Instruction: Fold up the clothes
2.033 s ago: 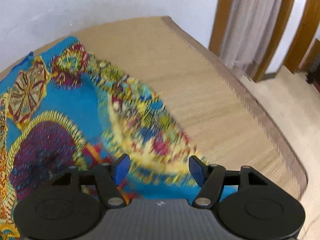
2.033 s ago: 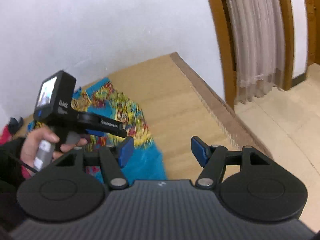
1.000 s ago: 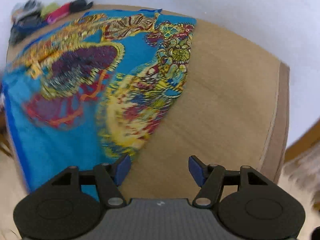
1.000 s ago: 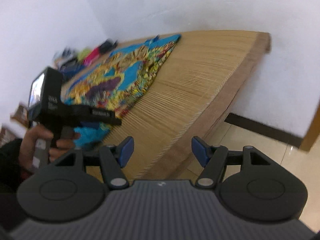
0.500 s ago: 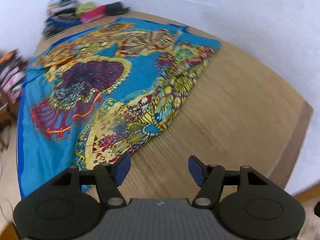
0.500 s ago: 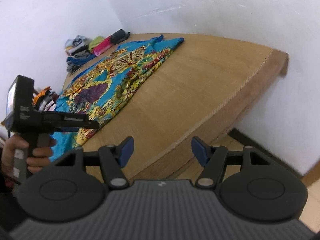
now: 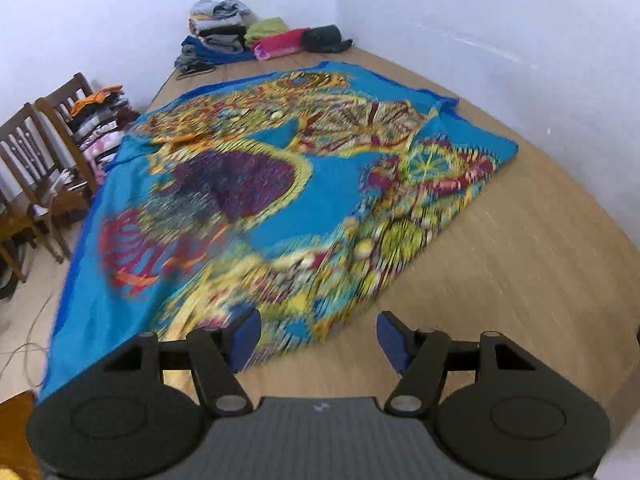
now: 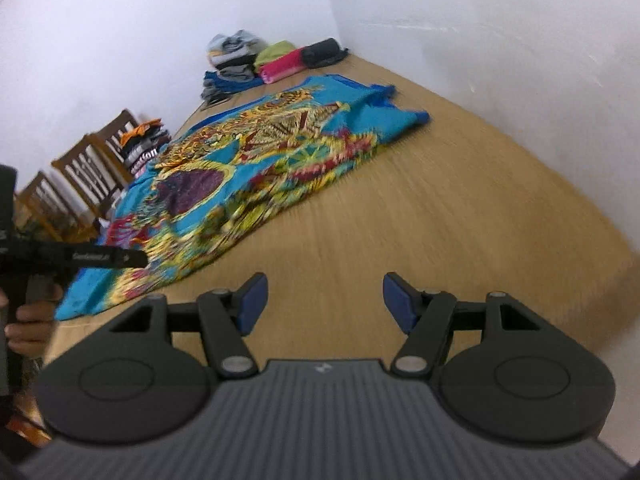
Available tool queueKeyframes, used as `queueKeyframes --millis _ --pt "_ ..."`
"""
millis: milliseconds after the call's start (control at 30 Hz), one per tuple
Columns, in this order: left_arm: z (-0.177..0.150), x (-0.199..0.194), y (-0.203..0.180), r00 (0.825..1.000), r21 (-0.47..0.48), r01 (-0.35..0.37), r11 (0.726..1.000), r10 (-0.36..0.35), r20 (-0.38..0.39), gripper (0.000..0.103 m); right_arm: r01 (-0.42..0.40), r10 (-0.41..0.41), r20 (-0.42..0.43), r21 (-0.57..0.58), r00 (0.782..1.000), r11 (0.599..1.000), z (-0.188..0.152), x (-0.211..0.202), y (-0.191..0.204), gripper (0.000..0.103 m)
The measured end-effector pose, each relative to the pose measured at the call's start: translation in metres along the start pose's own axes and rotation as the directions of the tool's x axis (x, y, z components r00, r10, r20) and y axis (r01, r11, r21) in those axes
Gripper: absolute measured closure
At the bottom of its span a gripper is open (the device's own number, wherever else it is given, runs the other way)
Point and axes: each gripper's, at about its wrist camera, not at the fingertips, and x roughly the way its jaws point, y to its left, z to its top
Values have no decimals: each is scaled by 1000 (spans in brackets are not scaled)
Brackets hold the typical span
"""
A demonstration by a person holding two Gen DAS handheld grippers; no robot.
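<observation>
- While a blue patterned cloth (image 7: 256, 184) is spread across the straw-coloured mat (image 7: 520, 240), nothing is gripped by either tool.
- The left gripper (image 7: 318, 336) is seen with its blue pads wide apart and empty, held over the near edge of the cloth; its left pad (image 7: 245, 336) overlaps the cloth's hem in the left wrist view, though contact cannot be judged because of blur.
- The right gripper (image 8: 322, 304) is likewise spread wide and empty, held over bare mat to the right of the cloth and clear of it.
- The cloth (image 8: 256, 160) is laid mostly flat, with one corner reaching toward the wall on its far right and its left edge draped over the side of the mat.
- A hand (image 8: 24, 320) gripping the left tool's handle is seen in the right wrist view, just beside the cloth's near left corner.
- Beyond the far end of the cloth, a pile of folded clothes (image 7: 224, 36) is stacked in the corner, with a green and pink bundle (image 7: 276, 40) and a dark roll (image 7: 326, 38) lying beside it.
- To the left of the cloth, wooden chairs (image 7: 36, 152) are placed off the mat, one loaded with more folded garments (image 7: 100, 120).
</observation>
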Motion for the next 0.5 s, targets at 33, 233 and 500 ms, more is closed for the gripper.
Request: queueKeyframes --millis 33,233,500 --pt "8 11 -4 1000 4 -1 1000 1 10 37 6 -6 0 -24 1000 1000 9 11 -6 37" --pt "57 74 -40 999 76 -12 997 10 30 37 17 -21 -42 -104 999 994 69 84 -42 37" --pt "111 137 -76 999 89 -34 995 31 35 37 75 -81 -43 -125 996 989 145 193 -95 37"
